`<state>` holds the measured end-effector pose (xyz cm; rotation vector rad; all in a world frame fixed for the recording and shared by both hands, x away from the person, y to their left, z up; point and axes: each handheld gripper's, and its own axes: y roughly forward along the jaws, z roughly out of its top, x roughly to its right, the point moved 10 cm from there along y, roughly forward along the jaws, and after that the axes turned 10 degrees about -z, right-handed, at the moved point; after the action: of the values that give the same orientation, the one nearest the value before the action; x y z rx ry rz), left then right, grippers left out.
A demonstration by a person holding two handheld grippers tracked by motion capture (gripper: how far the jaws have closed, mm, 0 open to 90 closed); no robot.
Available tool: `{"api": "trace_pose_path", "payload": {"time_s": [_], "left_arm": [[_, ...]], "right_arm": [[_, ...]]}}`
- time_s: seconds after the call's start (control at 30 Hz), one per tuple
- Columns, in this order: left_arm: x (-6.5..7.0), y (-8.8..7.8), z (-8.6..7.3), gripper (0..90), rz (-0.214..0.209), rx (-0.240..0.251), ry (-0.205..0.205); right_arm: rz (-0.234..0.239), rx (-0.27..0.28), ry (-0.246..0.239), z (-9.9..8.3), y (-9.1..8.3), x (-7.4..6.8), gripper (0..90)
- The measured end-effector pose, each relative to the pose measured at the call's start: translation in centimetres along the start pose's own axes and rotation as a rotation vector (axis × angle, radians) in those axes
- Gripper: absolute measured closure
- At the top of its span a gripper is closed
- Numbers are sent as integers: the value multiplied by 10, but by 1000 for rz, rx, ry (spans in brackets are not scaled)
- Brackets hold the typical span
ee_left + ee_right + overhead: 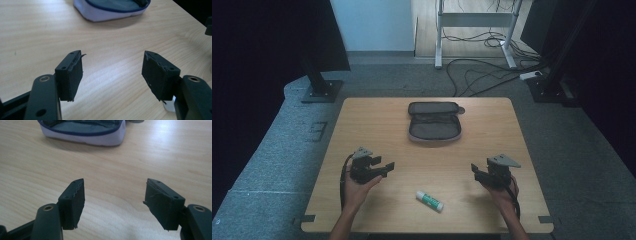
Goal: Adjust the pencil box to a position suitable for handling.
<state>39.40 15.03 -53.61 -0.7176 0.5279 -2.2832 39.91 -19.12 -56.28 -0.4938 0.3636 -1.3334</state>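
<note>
1. While hovering above the wooden table (pixel 362 210), left gripper (pixel 384 167) spread wide with nothing between the pads, aimed toward the middle of the tabletop.
2. Right gripper (pixel 476 171) likewise gaping and empty, held over the right half of the table, well apart from the left one.
3. Between the two, nearer the front edge: glue stick (pixel 430 200), white with a green label, lying on its side and slanted, touched by neither tool.
4. Possibly its white end peeking out beside the right-hand jaw in the left gripper view, though too little of it shows to be sure.
5. Farther back, at the centre: pencil case (pixel 434 121), unzipped and folded open, dark lining up, pale outer shell on the wood.
6. Risks from here, as a judgement: round stick rolling away if nudged by one pad first; slanted lie calling for a wrist turn, otherwise a pinch across the ends and a slip; soft case walls folding or sliding under a drop made from too high.
</note>
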Motion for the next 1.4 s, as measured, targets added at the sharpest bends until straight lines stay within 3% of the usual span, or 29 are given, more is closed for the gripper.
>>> {"api": "trace_pose_path", "payload": {"time_s": [0.37,0.83,1.03,1.37,1.4], "left_arm": [[3,11,21,340,-12,4,3],[-6,23,41,349,31,-23,9],[-9,27,58,350,33,-18,20],[-14,38,63,356,38,-31,30],[-17,40,64,356,57,-34,30]], "right_arm": [[25,6,-4,14,6,-10,343],[36,3,-5,27,18,-11,349],[55,-12,-24,40,25,-22,349],[61,-26,-21,52,35,-27,353],[62,-29,-22,54,38,-27,354]]}}
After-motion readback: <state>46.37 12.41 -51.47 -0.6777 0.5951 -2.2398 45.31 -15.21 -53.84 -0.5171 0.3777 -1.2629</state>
